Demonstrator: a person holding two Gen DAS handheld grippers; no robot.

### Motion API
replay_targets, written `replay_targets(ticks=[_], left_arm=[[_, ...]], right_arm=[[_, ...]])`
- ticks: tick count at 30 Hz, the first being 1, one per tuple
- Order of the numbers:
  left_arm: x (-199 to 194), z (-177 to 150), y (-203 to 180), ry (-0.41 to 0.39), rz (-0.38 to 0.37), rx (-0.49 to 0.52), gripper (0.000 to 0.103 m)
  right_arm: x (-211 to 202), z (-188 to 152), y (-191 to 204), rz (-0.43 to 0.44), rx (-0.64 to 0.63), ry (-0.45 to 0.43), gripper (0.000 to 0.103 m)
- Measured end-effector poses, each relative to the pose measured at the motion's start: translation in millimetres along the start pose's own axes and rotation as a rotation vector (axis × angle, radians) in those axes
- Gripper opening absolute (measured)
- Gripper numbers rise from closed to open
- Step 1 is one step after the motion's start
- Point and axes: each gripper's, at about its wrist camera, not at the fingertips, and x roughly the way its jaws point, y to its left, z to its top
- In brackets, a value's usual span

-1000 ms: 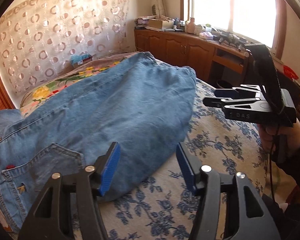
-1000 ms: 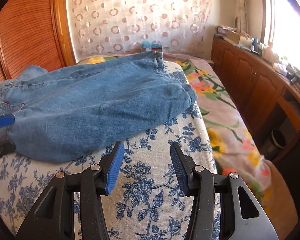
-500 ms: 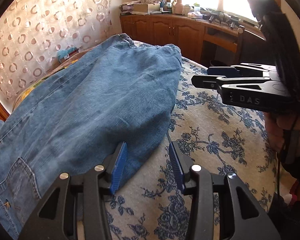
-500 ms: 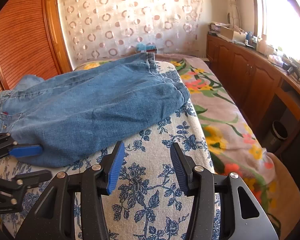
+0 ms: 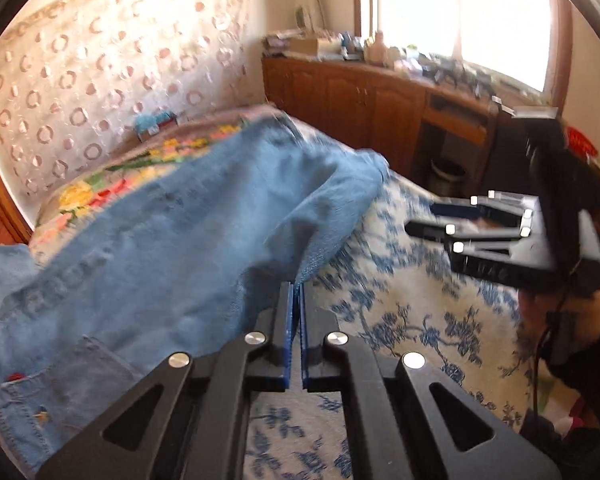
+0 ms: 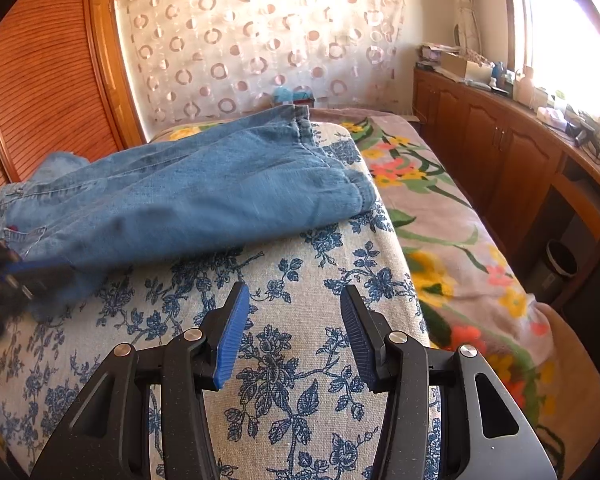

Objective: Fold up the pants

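My left gripper (image 5: 296, 300) has its blue pads pressed together on the near edge of the jeans (image 5: 172, 248), pinching a fold of denim that rises into a small peak right at the fingertips; the left view is smeared with motion blur, so I cannot read the fabric's detail there. From the right view I see that same gripper at the far left edge, blurred, at the lower edge of the jeans. The jeans lie stretched across the blue floral cover (image 6: 300, 320) on the bed, with the back pocket toward the left and the leg hems (image 6: 304, 120) reaching toward the circle-patterned curtain (image 6: 240, 40). My right gripper (image 6: 292, 328) hangs over bare floral cover just short of the denim, its jaws spread apart with nothing between them. In the left view it shows at the right, held in a hand (image 5: 540, 316). Beyond the cover a blanket with bright flowers (image 6: 440, 216) runs beside wooden cabinets (image 6: 500, 152) under the window.
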Motion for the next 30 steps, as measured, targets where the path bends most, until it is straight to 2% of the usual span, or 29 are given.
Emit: replay_targets(ticks=[4, 9, 14, 17, 20, 23, 25, 29, 30], left_arm=[[-18, 0, 17, -0.032, 0.018, -0.029, 0.0], [-16, -13, 32, -0.018, 0.036, -0.06, 0.0], [-14, -23, 34, -0.02, 0.032, -0.091, 0.0], [-16, -28, 31, -0.025, 0.023, -0.089, 0.004], [-20, -33, 32, -0.026, 0.024, -0.093, 0.011], [-26, -38, 34, -0.037, 0.013, -0.1, 0.026], [-28, -41, 38, -0.041, 0.027, -0.108, 0.042], [-30, -44, 47, -0.044, 0.033, -0.13, 0.045], [-31, -44, 49, -0.045, 0.034, -0.135, 0.052]], right_arm=[[2, 1, -1, 0.004, 0.008, 0.006, 0.049], [3, 0, -5, 0.008, 0.011, 0.017, 0.049], [5, 1, -5, 0.011, 0.012, 0.029, 0.049], [5, 0, -5, 0.012, 0.014, 0.03, 0.049], [4, 1, -5, 0.01, 0.016, 0.023, 0.049], [-4, 5, -6, 0.001, -0.001, -0.001, 0.049], [-8, 14, -5, -0.01, -0.031, -0.006, 0.049], [-9, 32, -8, -0.02, -0.047, -0.005, 0.049], [-8, 36, -9, -0.019, -0.046, -0.003, 0.049]])
